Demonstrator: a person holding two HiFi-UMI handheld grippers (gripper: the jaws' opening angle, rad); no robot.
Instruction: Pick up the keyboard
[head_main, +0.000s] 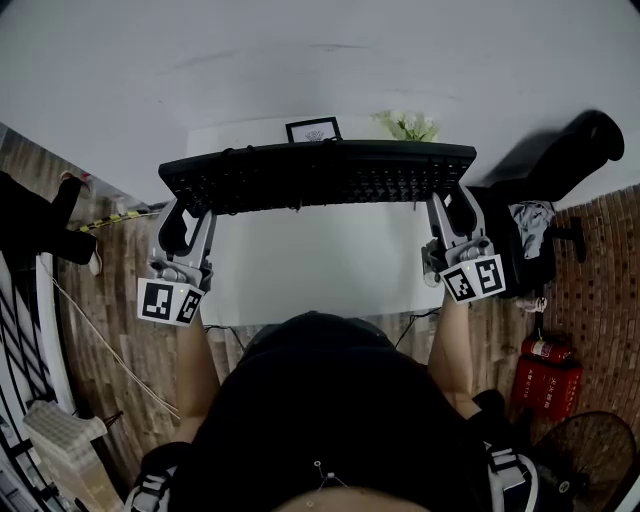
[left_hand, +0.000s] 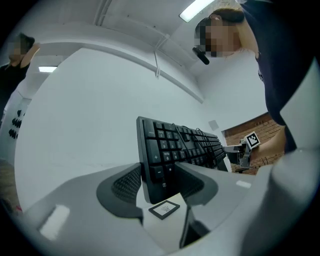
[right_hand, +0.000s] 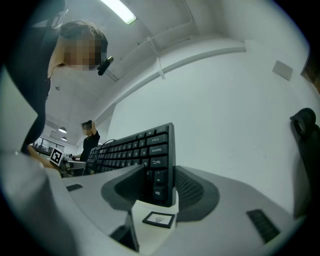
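Both arms reach forward from the body, forearms bare and about parallel, one on each side. Each hand carries its gripper pointing away from the person, roughly level, with the marker cube turned toward the head camera.

Left gripper (head_main: 192, 214): at the keyboard's (head_main: 318, 174) left end. In the left gripper view the jaws are part-way apart and both pads press the end of the board, one on the key face and one on the underside. It is gripped.

Right gripper (head_main: 447, 212): at the right end, posed as a mirror of the left. In the right gripper view the jaws clamp that end across its thickness in the same way, and the end keys sit between the pads.

Keyboard: black, full width, spanning from one gripper to the other. It is held in the air above the white table (head_main: 320, 275), near level, with its long side across the person's front and the keys visible from above. A thin cable (left_hand: 184, 132) lies across the keys.

A small framed picture (head_main: 313, 130) stands on the table at its far edge, and both gripper views show it below the held board. A plant (head_main: 408, 125) stands beside it. A black chair (head_main: 560, 160) is at the right. A red extinguisher (head_main: 545, 350) is on the floor at the right.
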